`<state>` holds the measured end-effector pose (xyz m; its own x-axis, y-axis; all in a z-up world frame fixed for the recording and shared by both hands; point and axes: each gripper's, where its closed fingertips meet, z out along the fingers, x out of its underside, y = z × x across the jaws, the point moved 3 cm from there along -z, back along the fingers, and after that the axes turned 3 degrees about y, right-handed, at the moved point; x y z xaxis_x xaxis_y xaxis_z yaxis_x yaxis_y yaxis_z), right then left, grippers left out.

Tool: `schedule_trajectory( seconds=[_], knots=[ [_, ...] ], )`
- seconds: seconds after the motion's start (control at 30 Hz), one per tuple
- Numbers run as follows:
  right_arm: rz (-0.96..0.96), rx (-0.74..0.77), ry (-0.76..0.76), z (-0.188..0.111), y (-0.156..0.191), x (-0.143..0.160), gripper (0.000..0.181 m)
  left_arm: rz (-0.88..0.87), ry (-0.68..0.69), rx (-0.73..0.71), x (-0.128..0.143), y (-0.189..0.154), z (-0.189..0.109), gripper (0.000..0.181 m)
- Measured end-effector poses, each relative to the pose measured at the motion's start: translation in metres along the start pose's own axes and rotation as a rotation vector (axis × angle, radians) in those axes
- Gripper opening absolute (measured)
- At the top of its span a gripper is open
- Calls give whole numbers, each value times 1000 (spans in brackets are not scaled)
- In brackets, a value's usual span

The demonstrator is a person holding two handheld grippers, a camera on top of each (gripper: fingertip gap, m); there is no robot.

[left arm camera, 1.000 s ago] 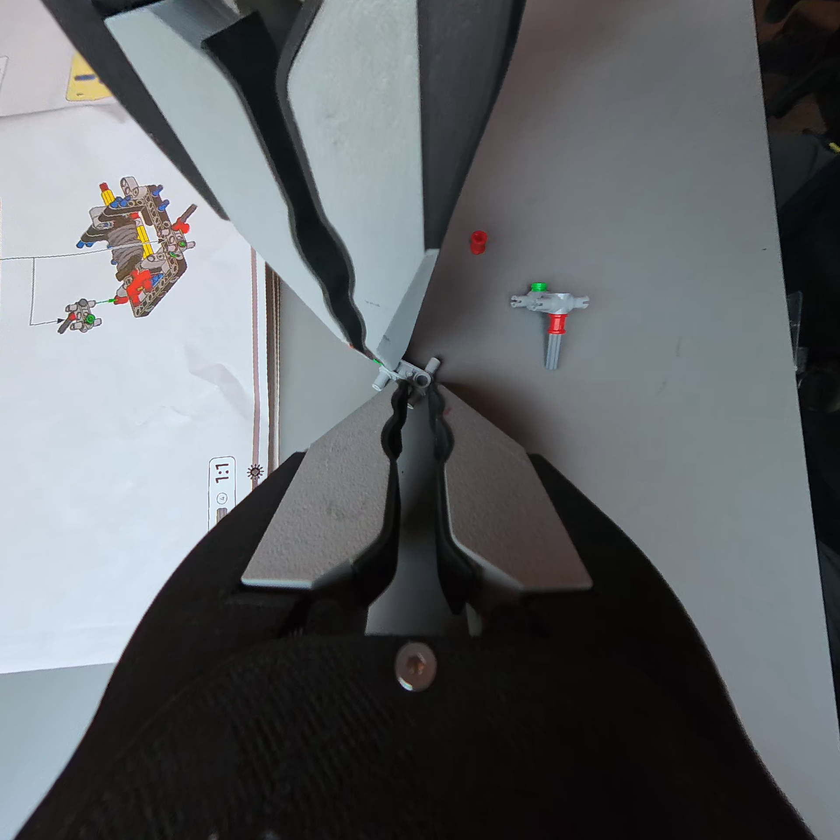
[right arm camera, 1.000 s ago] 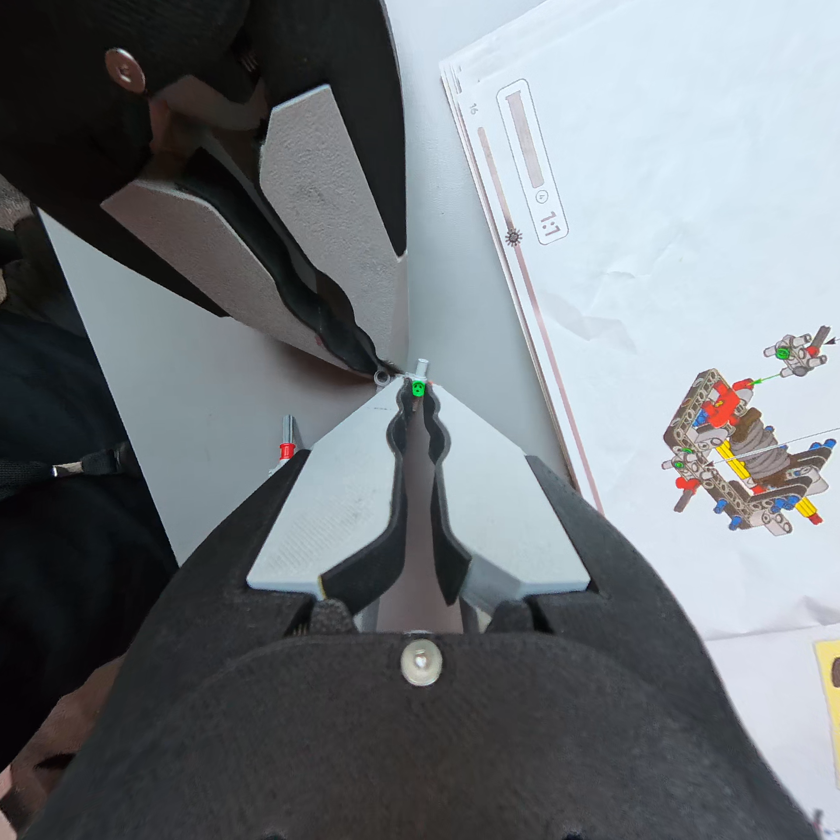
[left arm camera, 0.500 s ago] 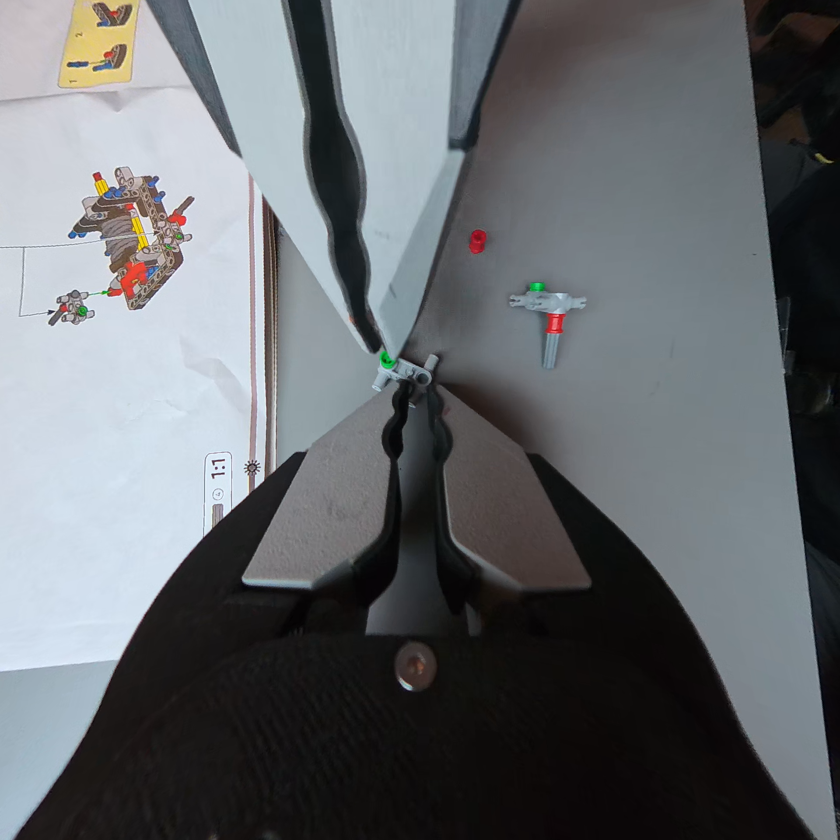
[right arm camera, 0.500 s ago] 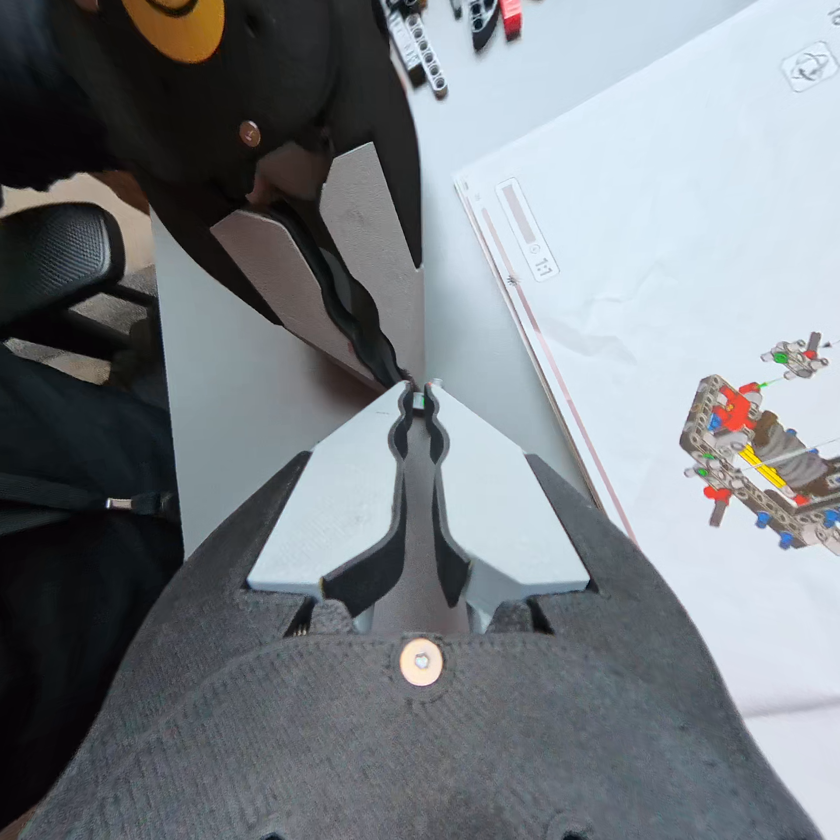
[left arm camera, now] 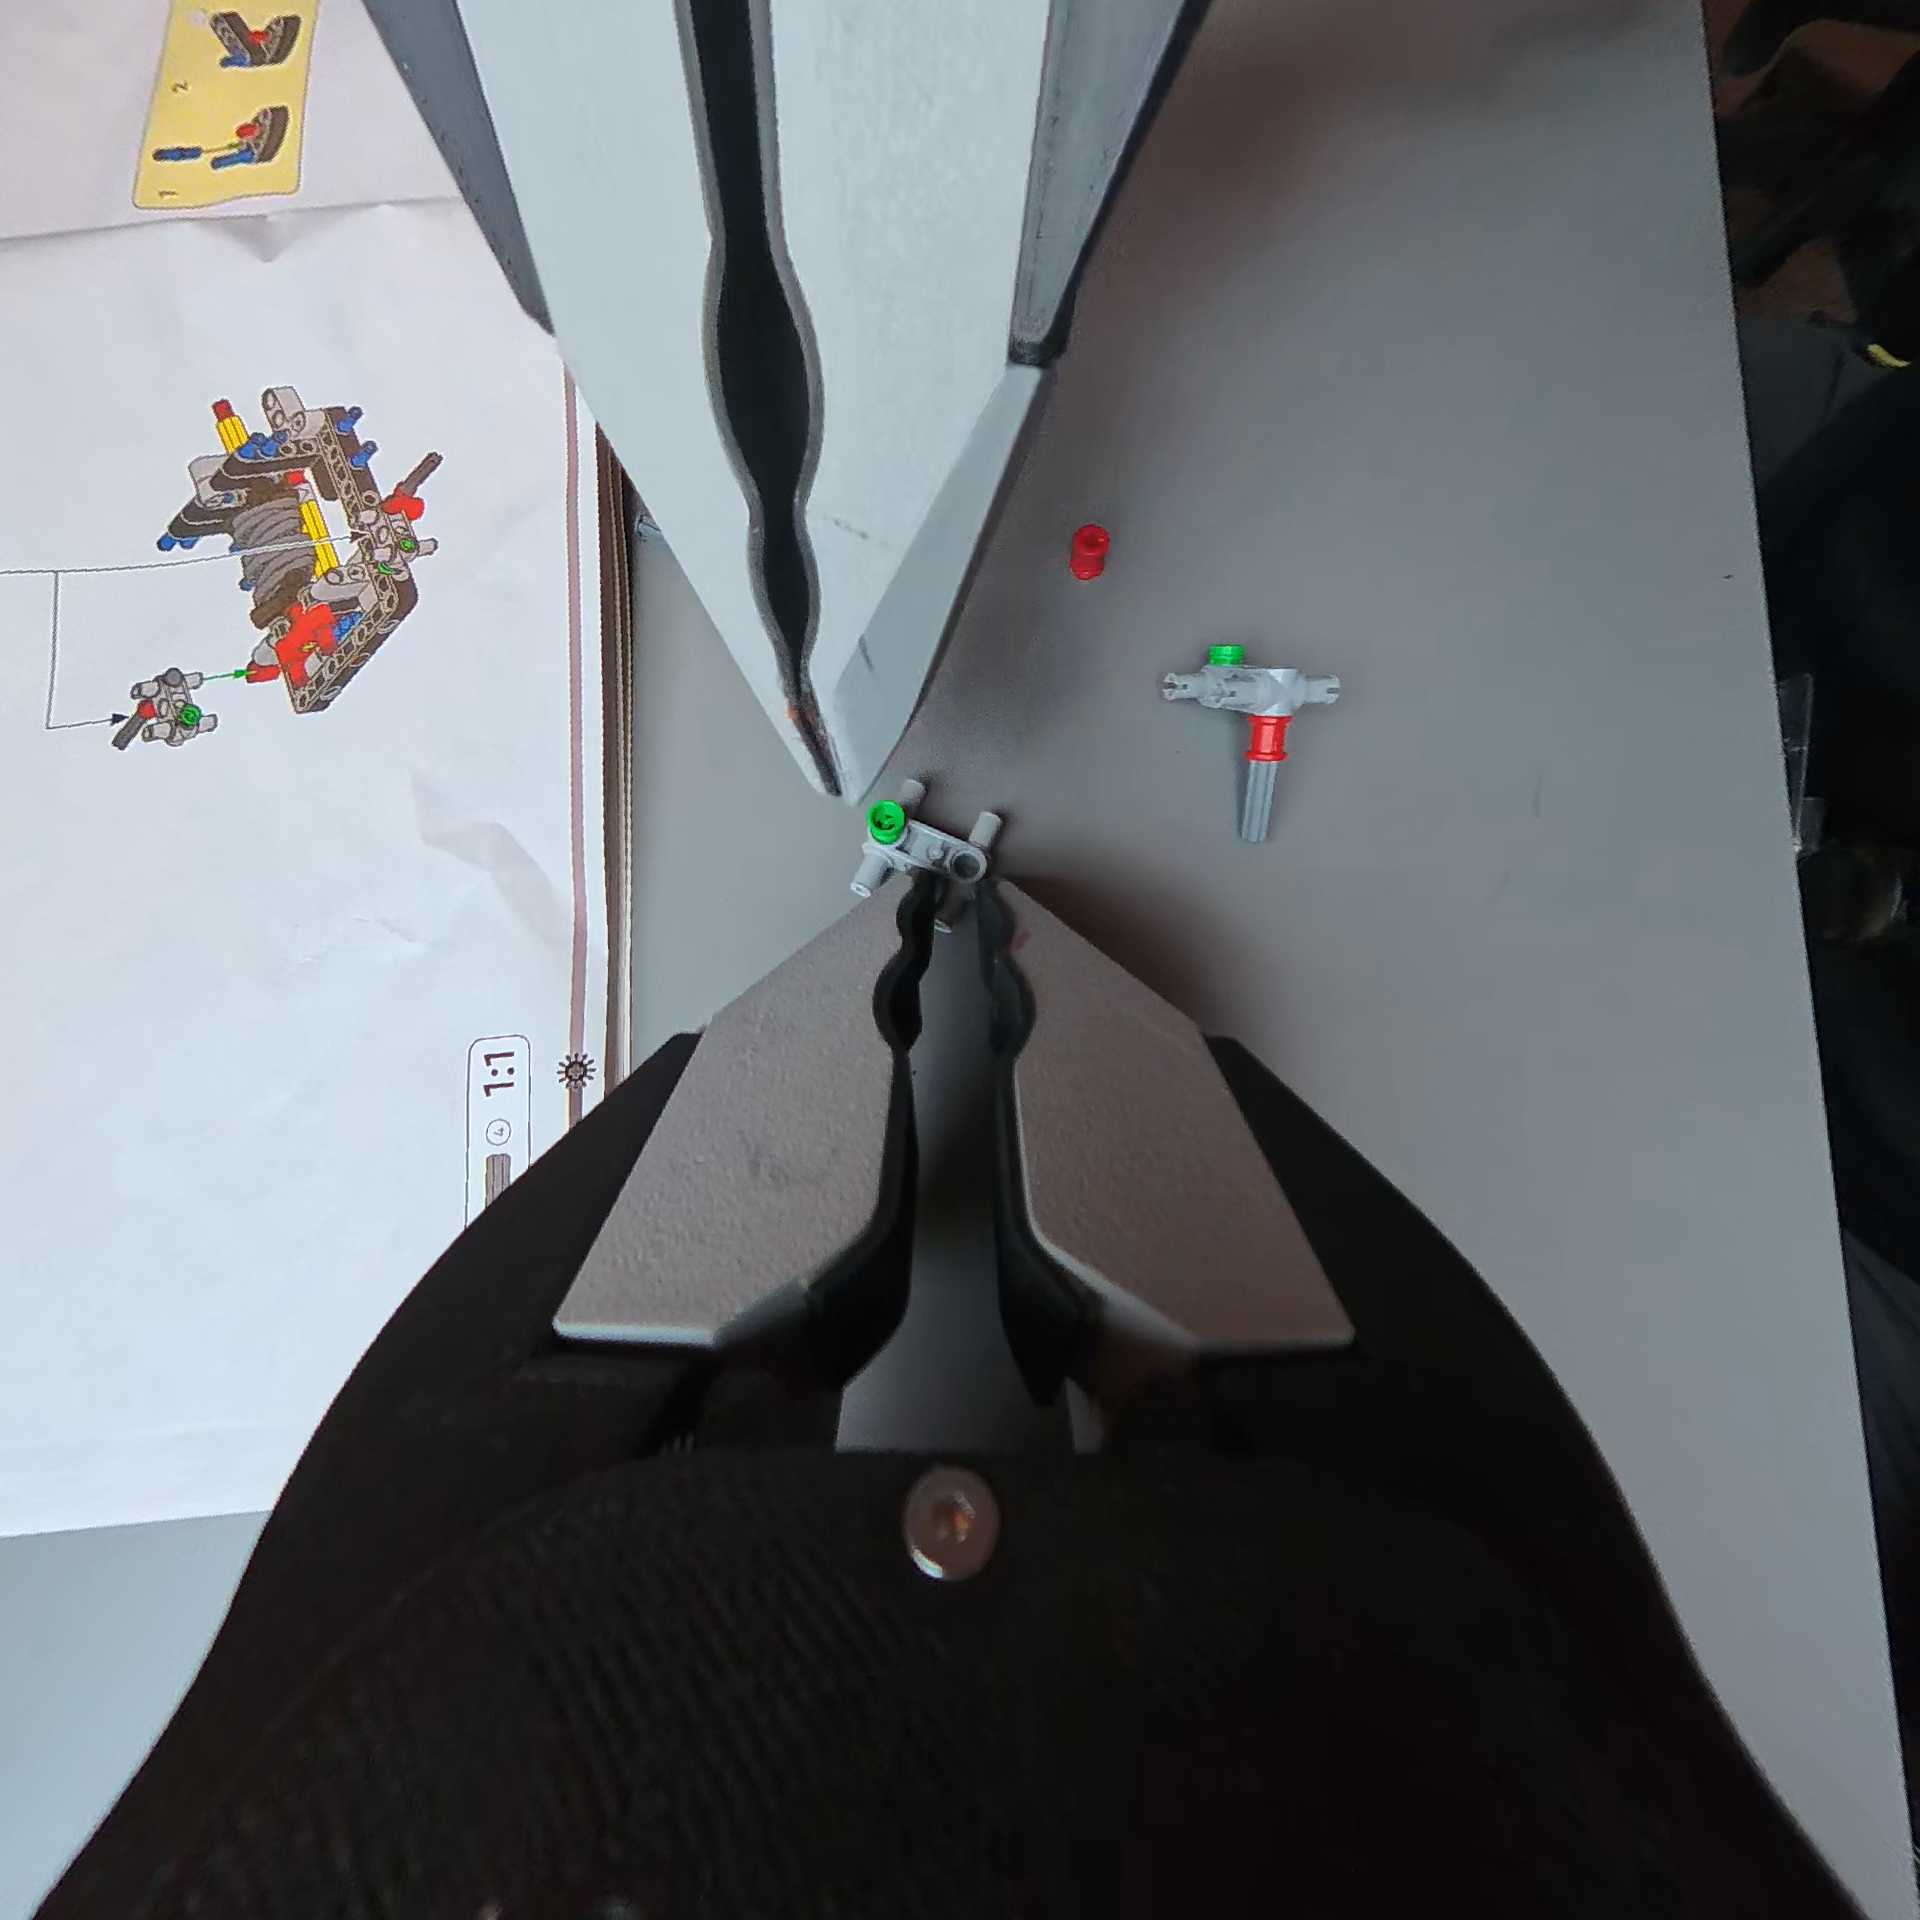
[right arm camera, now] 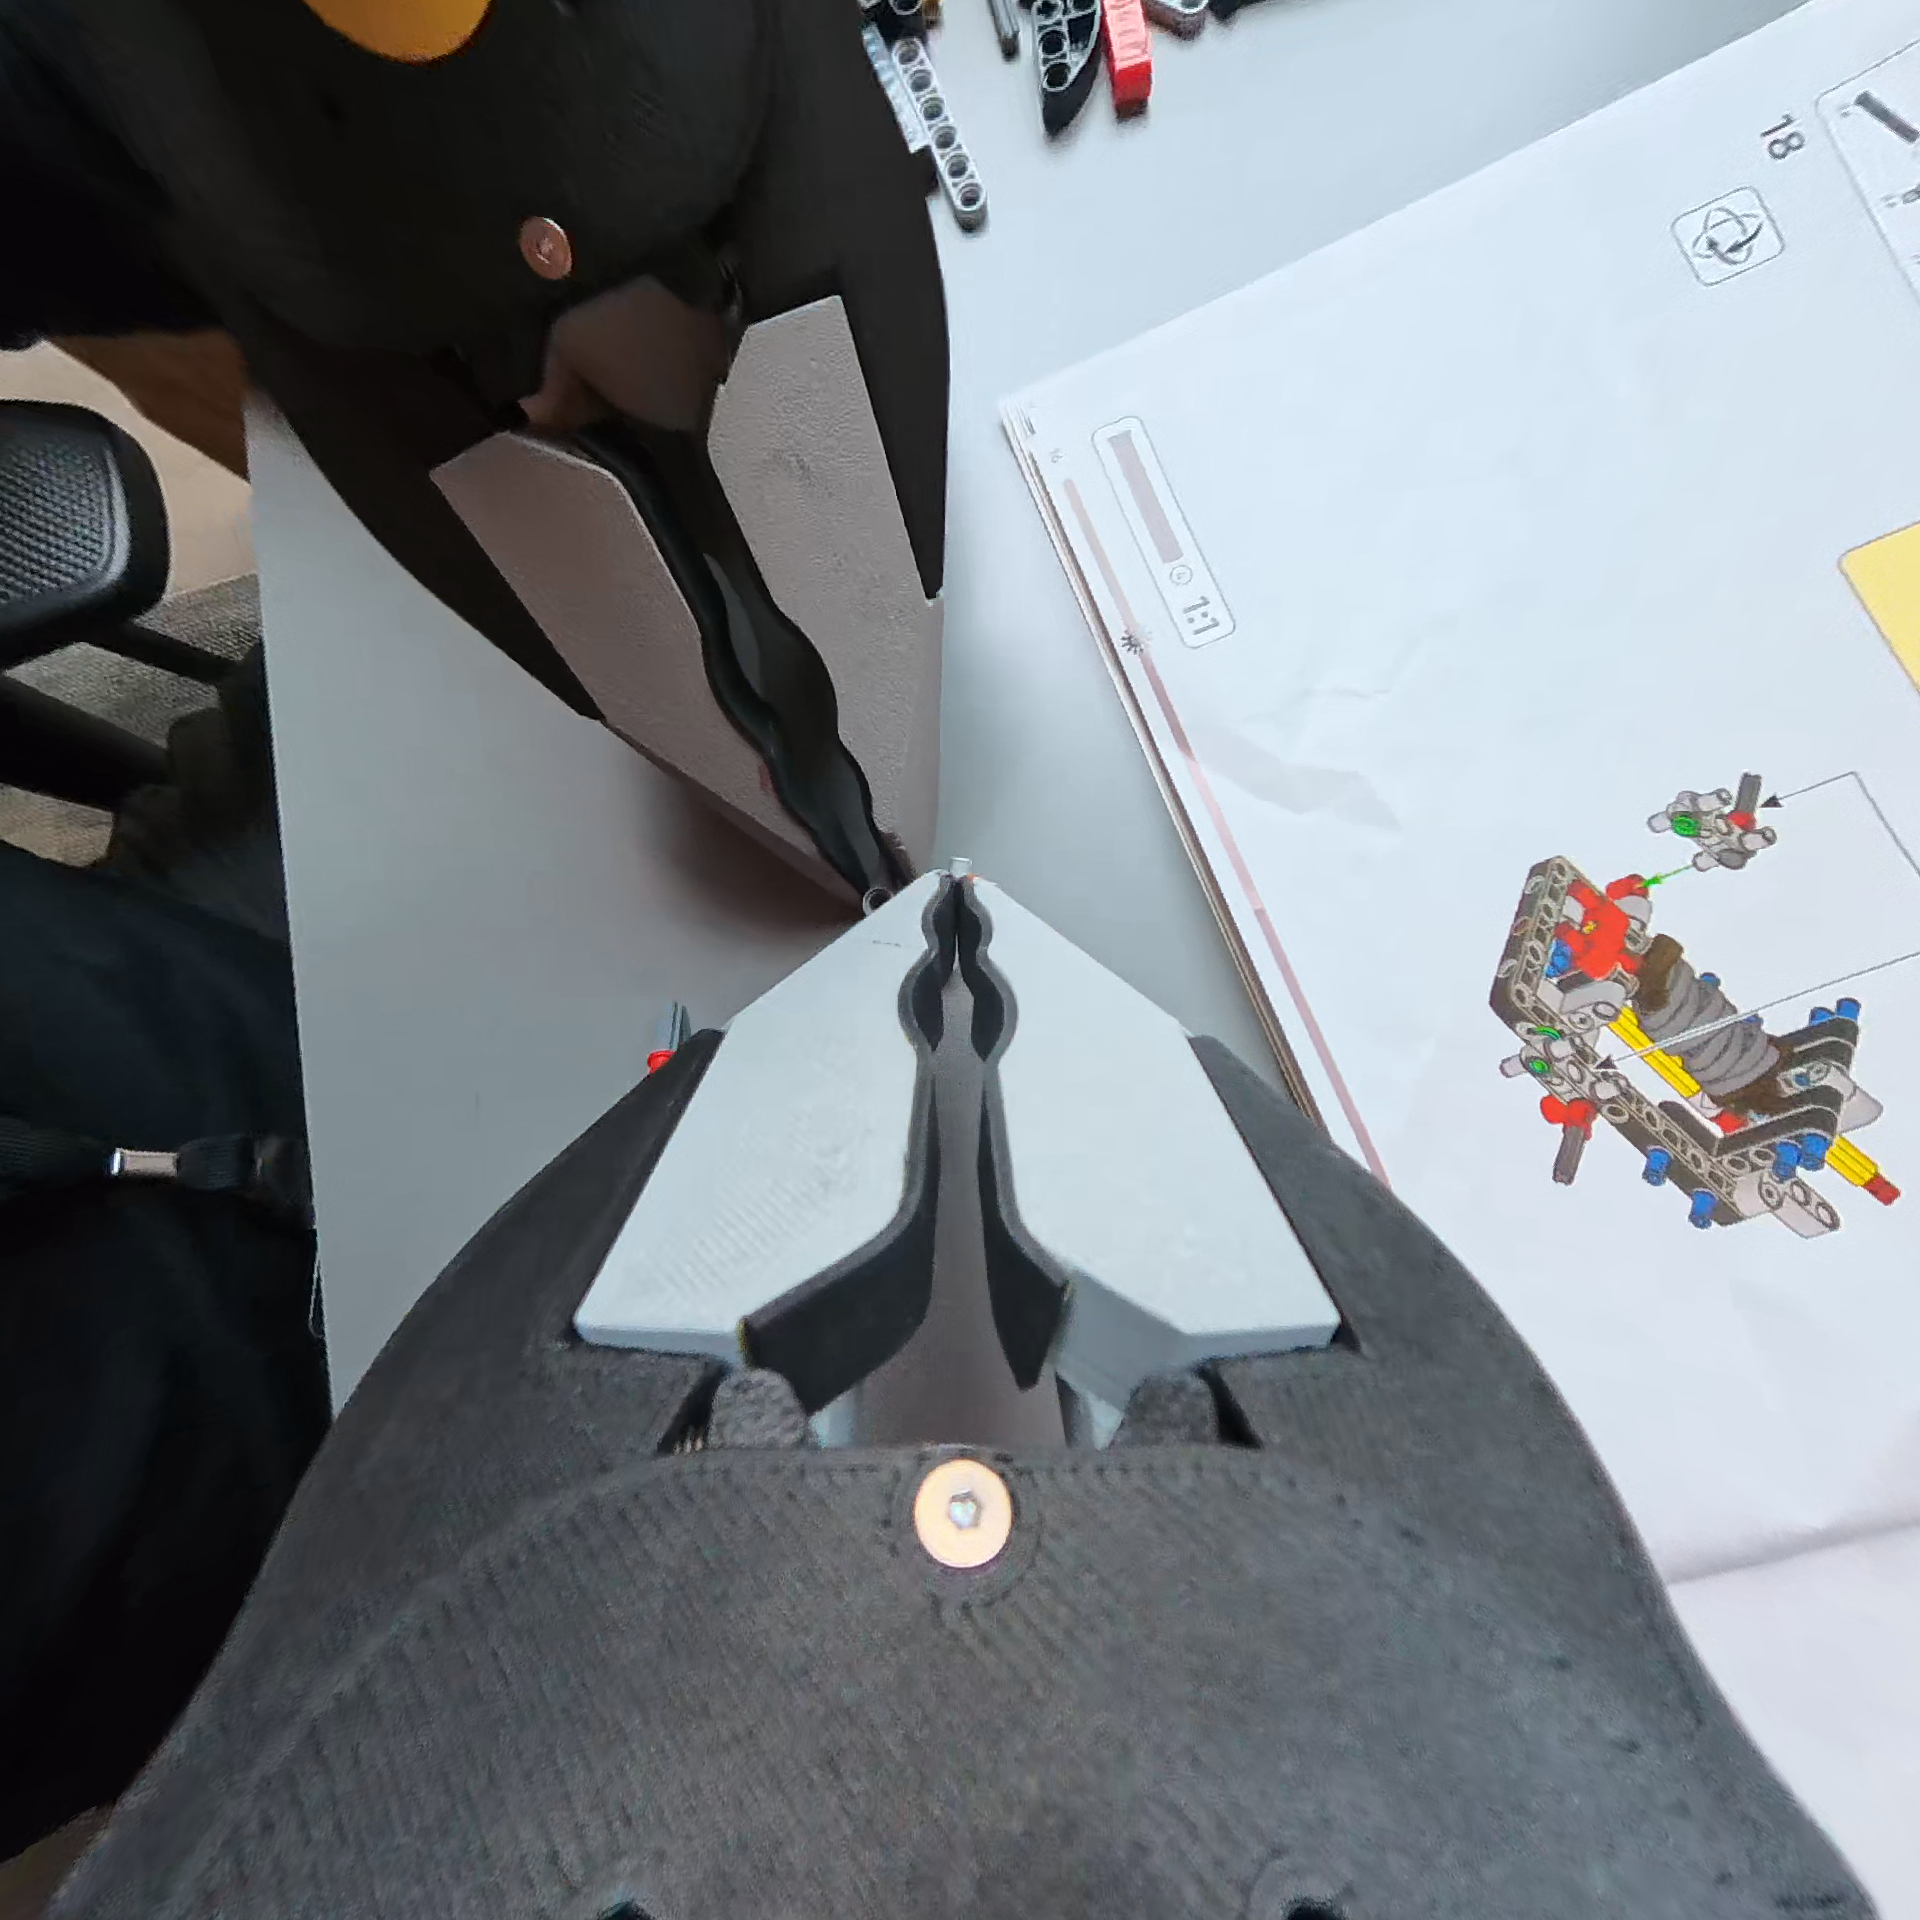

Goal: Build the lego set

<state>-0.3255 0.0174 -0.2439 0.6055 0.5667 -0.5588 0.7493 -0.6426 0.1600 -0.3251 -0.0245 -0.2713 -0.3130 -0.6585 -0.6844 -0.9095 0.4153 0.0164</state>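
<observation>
In the left wrist view my left gripper (left arm camera: 951, 896) is shut on a small grey connector (left arm camera: 930, 847), held just above the grey table (left arm camera: 1403, 1143). A green pin (left arm camera: 885, 821) sits in the connector's left end. My right gripper (left arm camera: 828, 779) comes down from the top with its jaws closed; its tip is just up-left of the green pin, and nothing shows between its jaws. In the right wrist view the right gripper (right arm camera: 958, 889) is shut, tip to tip with the left gripper (right arm camera: 878, 883). Only a grey peg (right arm camera: 957, 864) of the connector shows there.
A second grey assembly with a green pin, red bush and grey axle (left arm camera: 1252, 717) lies to the right, with a loose red bush (left arm camera: 1088, 549) nearby. The open instruction booklet (left arm camera: 260, 987) (right arm camera: 1507, 623) lies alongside. Loose parts (right arm camera: 1091, 62) lie at the far end. The table edge (left arm camera: 1766, 935) is close.
The green pin has gone from my right gripper's jaws into the grey connector. The right gripper has drawn back slightly and its jaws have closed. The left gripper holds still.
</observation>
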Motion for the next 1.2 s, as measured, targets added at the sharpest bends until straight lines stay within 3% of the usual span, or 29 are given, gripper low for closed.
schedule_trajectory(
  seconds=[0.73, 0.83, 1.0, 1.17, 1.2],
  knots=[
    [12, 20, -16, 15, -1, 11, 0, -16, 1, 19, 0, 0, 0, 6],
    [77, -38, -30, 14, -3, 11, 0, -17, 0, 17, 0, 0, 0, 6],
    [96, -103, -294, -11, -3, -6, 0, -34, 0, 28, 2, 1, -2, 6],
    [1, 4, -431, -30, -5, -6, 0, -54, 0, 14, 2, 4, -1, 6],
    [-21, 41, -443, -30, -6, -3, 7, -55, 0, 12, 1, 5, -1, 6]
  ],
)
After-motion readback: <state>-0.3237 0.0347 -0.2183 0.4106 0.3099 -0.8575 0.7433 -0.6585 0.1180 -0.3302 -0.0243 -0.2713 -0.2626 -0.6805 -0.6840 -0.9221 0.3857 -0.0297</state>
